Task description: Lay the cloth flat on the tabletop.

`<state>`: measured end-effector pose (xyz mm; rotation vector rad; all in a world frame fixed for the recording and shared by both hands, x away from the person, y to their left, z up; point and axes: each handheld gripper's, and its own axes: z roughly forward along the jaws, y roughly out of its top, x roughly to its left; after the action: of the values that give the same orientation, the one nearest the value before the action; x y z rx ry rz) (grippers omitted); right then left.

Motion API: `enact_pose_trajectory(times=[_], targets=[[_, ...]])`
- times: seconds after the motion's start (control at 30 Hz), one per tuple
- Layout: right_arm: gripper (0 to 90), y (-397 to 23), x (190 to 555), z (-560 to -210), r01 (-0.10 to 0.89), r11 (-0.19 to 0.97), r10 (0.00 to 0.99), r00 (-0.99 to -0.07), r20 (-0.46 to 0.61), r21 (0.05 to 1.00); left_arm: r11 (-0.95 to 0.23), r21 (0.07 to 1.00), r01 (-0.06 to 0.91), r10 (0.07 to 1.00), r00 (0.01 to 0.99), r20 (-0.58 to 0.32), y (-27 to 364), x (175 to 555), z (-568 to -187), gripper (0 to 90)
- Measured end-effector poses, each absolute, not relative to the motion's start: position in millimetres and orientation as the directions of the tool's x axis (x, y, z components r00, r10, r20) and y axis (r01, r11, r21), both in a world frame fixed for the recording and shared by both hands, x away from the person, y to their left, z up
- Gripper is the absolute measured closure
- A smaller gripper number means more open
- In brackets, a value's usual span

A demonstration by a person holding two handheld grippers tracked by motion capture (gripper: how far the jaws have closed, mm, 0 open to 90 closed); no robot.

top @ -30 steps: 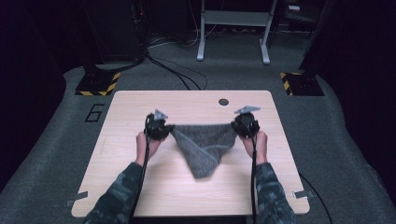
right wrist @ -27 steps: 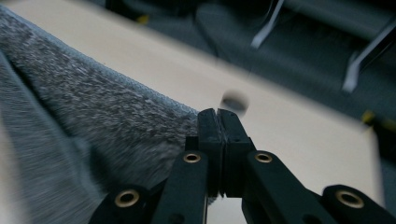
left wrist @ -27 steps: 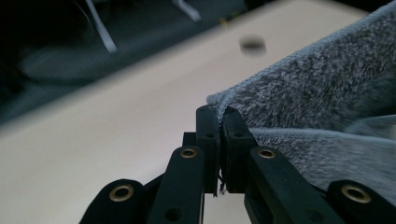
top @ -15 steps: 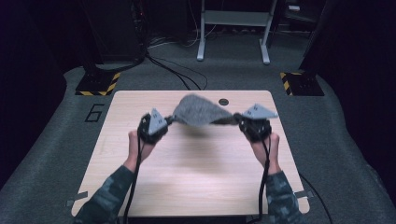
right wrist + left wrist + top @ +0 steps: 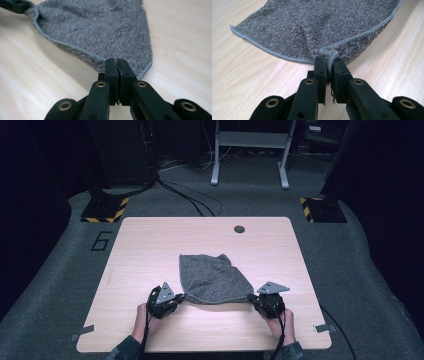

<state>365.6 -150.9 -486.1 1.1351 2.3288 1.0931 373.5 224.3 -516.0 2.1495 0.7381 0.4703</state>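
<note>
A: Nearest us, the left gripper (image 5: 167, 298) and right gripper (image 5: 267, 301) sit low over the worktop (image 5: 150, 250), each w/ jaws clenched on a near corner of the grey towel (image 5: 212, 277).

B: Left one's been easing open a touch, tho the hem's bunched between its jaws (image 5: 329, 58) and pinched, from what I see.

A: Yeah, that's my worry. Thin bite, just the hem. If it slackens more while the right gripper (image 5: 117, 62) pulls, that corner probably slips and the near edge goes crooked.

B: And further out?

A: Towel lies flat across mid-worktop, far edge rumpled, one bump sticking up. Tugging hard toward us could drag the fold along, not smooth it. Beyond that, a small dark hole (image 5: 239, 228) near the far edge.
</note>
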Motion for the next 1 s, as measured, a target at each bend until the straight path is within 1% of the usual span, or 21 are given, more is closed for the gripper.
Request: enact_pose_trajectory(times=[0.07,0.1,0.2,0.3,0.37,0.4,0.43,0.53,0.63,0.67,0.7,0.83,1.0], targets=[[85.4,-151.3,362.0,-486.4,0.531,0.403,0.762,-0.646,0.047,0.745,-0.507,0.778,0.370,0.638,0.768,0.051,229.0,370.6,-516.5,77.6],[82.7,-152.6,360.8,-485.4,0.540,0.402,0.754,-0.654,0.067,0.740,-0.513,0.771,0.377,0.634,0.772,0.043,231.3,369.8,-516.4,73.8],[73.9,-158.6,360.3,-478.0,0.528,0.375,0.736,-0.669,0.101,0.762,-0.507,0.758,0.411,0.648,0.762,0.020,238.9,366.9,-512.5,54.2],[68.4,-163.1,366.7,-468.0,0.505,0.359,0.743,-0.664,0.087,0.785,-0.472,0.779,0.412,0.680,0.733,0.024,247.6,368.7,-505.1,38.2],[66.2,-163.6,374.8,-462.4,0.491,0.355,0.756,-0.651,0.064,0.795,-0.442,0.803,0.400,0.700,0.713,0.030,250.5,372.4,-498.9,31.0],[63.9,-162.2,379.9,-460.7,0.489,0.363,0.763,-0.645,0.048,0.793,-0.427,0.812,0.397,0.710,0.704,0.030,250.5,374.8,-495.9,28.5],[63.7,-160.4,385.9,-459.5,0.490,0.376,0.765,-0.643,0.036,0.786,-0.422,0.818,0.391,0.714,0.699,0.035,249.6,378.4,-493.3,26.4],[62.1,-148.6,405.7,-463.1,0.493,0.406,0.763,-0.646,0.011,0.770,-0.425,0.818,0.388,0.728,0.683,0.054,242.8,391.7,-486.6,21.9],[60.8,-130.3,421.1,-472.8,0.503,0.461,0.743,-0.669,-0.008,0.731,-0.432,0.809,0.399,0.728,0.684,0.051,233.7,407.2,-482.8,20.9],[60.4,-123.2,424.2,-477.0,0.519,0.471,0.746,-0.666,-0.008,0.714,-0.431,0.804,0.410,0.724,0.689,0.036,229.8,412.0,-482.5,20.5],[60.0,-117.6,428.7,-482.0,0.505,0.490,0.738,-0.674,-0.029,0.711,-0.439,0.800,0.410,0.719,0.693,0.040,226.3,416.3,-482.0,20.3],[59.0,-101.3,437.6,-498.5,0.534,0.512,0.741,-0.670,-0.032,0.673,-0.453,0.790,0.413,0.711,0.702,0.041,216.8,430.1,-479.6,19.9],[58.7,-95.2,436.7,-507.1,0.548,0.515,0.749,-0.662,-0.035,0.660,-0.436,0.810,0.391,0.722,0.689,0.057,218.8,431.0,-467.2,19.9]])
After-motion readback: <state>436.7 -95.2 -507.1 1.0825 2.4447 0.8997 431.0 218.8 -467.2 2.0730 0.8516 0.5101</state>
